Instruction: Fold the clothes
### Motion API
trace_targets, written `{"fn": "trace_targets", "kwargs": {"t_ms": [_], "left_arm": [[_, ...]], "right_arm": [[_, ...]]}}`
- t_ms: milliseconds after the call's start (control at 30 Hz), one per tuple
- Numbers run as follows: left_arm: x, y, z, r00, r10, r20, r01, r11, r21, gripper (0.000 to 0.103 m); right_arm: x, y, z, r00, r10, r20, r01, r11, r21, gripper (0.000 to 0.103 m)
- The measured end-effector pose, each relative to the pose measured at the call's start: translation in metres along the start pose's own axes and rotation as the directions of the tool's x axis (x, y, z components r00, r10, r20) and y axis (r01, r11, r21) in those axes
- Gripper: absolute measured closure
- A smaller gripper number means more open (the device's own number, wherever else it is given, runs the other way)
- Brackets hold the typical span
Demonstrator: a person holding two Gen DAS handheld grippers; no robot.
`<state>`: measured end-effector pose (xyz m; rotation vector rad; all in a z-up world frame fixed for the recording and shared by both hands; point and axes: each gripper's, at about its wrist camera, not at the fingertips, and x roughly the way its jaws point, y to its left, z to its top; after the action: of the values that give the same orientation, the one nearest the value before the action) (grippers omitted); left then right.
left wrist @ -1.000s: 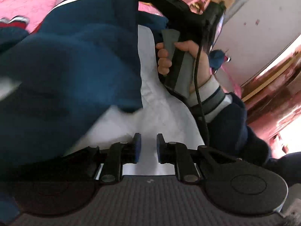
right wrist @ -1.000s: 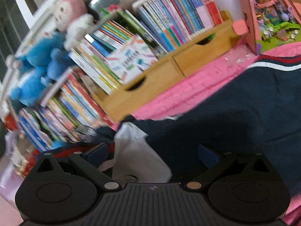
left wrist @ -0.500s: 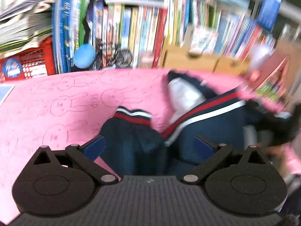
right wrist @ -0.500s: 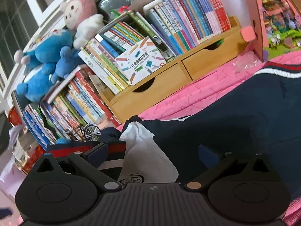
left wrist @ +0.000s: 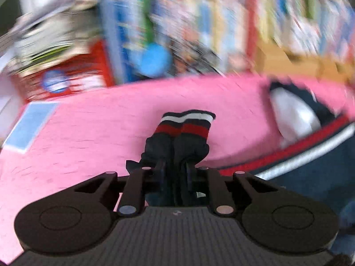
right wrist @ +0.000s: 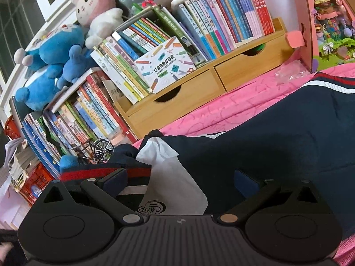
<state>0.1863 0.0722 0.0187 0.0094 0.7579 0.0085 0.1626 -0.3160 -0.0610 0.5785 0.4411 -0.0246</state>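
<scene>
Up close, our left gripper [left wrist: 174, 173] has its jaws pinched nearly together on a navy sleeve [left wrist: 177, 146], whose red-and-white striped cuff [left wrist: 185, 124] sticks out past the fingertips above the pink bedspread [left wrist: 88, 137]. Our right gripper [right wrist: 180, 180] stands wide apart, gripping nothing, over the navy jacket [right wrist: 277, 137]; its white lining [right wrist: 170, 175] lies between the jaws, a striped band under the left finger. Books [right wrist: 221, 22] and plush toys [right wrist: 51, 66] crowd behind.

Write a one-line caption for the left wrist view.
Left gripper shut on the jacket's striped cuff above the pink cover, blurred bookshelves behind.
</scene>
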Motion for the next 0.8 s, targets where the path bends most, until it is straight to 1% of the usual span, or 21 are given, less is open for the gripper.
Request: {"fn": "trace_targets", "kwargs": {"t_ms": [67,133,167,200,233,267,300,367,433,500,533,567,600,667,700,733,767,800], "left_arm": [[-0.014,0.034,-0.011,1.0,-0.004,0.0,0.004,0.997,-0.075,0.083],[-0.018,0.061,-0.031,1.0,-0.002,-0.03,-0.002,0.99,-0.142,0.076],[-0.019,0.073,-0.043,0.999,-0.002,-0.049,-0.007,0.985,-0.175,0.072],[-0.02,0.086,-0.054,0.998,-0.001,-0.068,-0.013,0.978,-0.208,0.064],[-0.021,0.098,-0.066,0.996,-0.002,-0.087,-0.019,0.971,-0.24,0.058],[-0.022,0.109,-0.076,0.995,-0.011,-0.099,-0.017,0.959,-0.283,0.049],[-0.022,0.119,-0.086,0.995,-0.032,-0.099,-0.004,0.94,-0.34,0.044],[-0.024,0.135,-0.102,0.994,-0.07,-0.089,0.024,0.899,-0.438,0.041],[-0.03,0.141,-0.109,0.995,-0.091,-0.042,0.06,0.875,-0.481,0.032],[-0.031,0.144,-0.111,0.994,-0.108,-0.007,0.089,0.855,-0.51,0.015],[-0.029,0.146,-0.111,0.994,-0.112,0.005,0.098,0.846,-0.524,0.012],[-0.026,0.148,-0.11,0.994,-0.109,0.012,0.098,0.834,-0.543,0.004],[-0.022,0.151,-0.11,0.995,-0.1,0.023,0.096,0.82,-0.564,0.0],[-0.02,0.152,-0.111,0.996,-0.069,0.059,0.09,0.803,-0.589,0.001],[-0.018,0.149,-0.11,0.996,-0.046,0.072,0.08,0.805,-0.588,0.009],[-0.017,0.146,-0.108,0.997,-0.024,0.075,0.063,0.818,-0.572,0.021],[-0.015,0.143,-0.106,0.998,-0.011,0.069,0.047,0.83,-0.556,0.056],[-0.015,0.142,-0.103,0.998,-0.001,0.07,0.039,0.839,-0.543,0.067]], "right_arm": [[0.001,0.0,0.0,1.0,-0.003,-0.007,0.003,1.0,-0.001,0.0],[0.002,0.0,0.0,1.0,-0.005,-0.014,0.005,1.0,-0.006,0.0],[0.002,0.001,0.0,1.0,-0.006,-0.018,0.005,1.0,-0.009,0.0],[0.003,0.002,0.0,1.0,-0.006,-0.019,0.006,1.0,-0.014,0.0],[0.003,0.002,-0.001,1.0,-0.006,-0.02,0.006,1.0,-0.019,0.0],[0.003,0.003,-0.001,1.0,-0.007,-0.021,0.006,1.0,-0.025,0.0],[0.003,0.003,-0.001,1.0,-0.008,-0.023,0.007,1.0,-0.03,0.0],[0.004,0.005,-0.002,1.0,-0.01,-0.026,0.009,0.999,-0.039,0.0],[0.004,0.006,-0.003,0.999,-0.012,-0.029,0.011,0.999,-0.045,0.0],[0.005,0.006,-0.003,0.999,-0.014,-0.033,0.013,0.999,-0.052,0.0],[0.005,0.007,-0.004,0.999,-0.016,-0.035,0.014,0.998,-0.055,0.0],[0.006,0.007,-0.004,0.999,-0.017,-0.036,0.015,0.998,-0.058,0.0],[0.006,0.008,-0.004,0.999,-0.018,-0.038,0.015,0.998,-0.061,0.0],[0.007,0.009,-0.005,0.999,-0.02,-0.042,0.017,0.998,-0.068,0.0],[0.007,0.009,-0.005,0.999,-0.021,-0.043,0.018,0.997,-0.071,0.0],[0.008,0.01,-0.005,0.999,-0.023,-0.045,0.019,0.997,-0.074,0.0],[0.008,0.01,-0.005,0.999,-0.024,-0.047,0.02,0.997,-0.078,0.0],[0.008,0.01,-0.006,0.999,-0.025,-0.048,0.021,0.997,-0.08,0.0]]}}
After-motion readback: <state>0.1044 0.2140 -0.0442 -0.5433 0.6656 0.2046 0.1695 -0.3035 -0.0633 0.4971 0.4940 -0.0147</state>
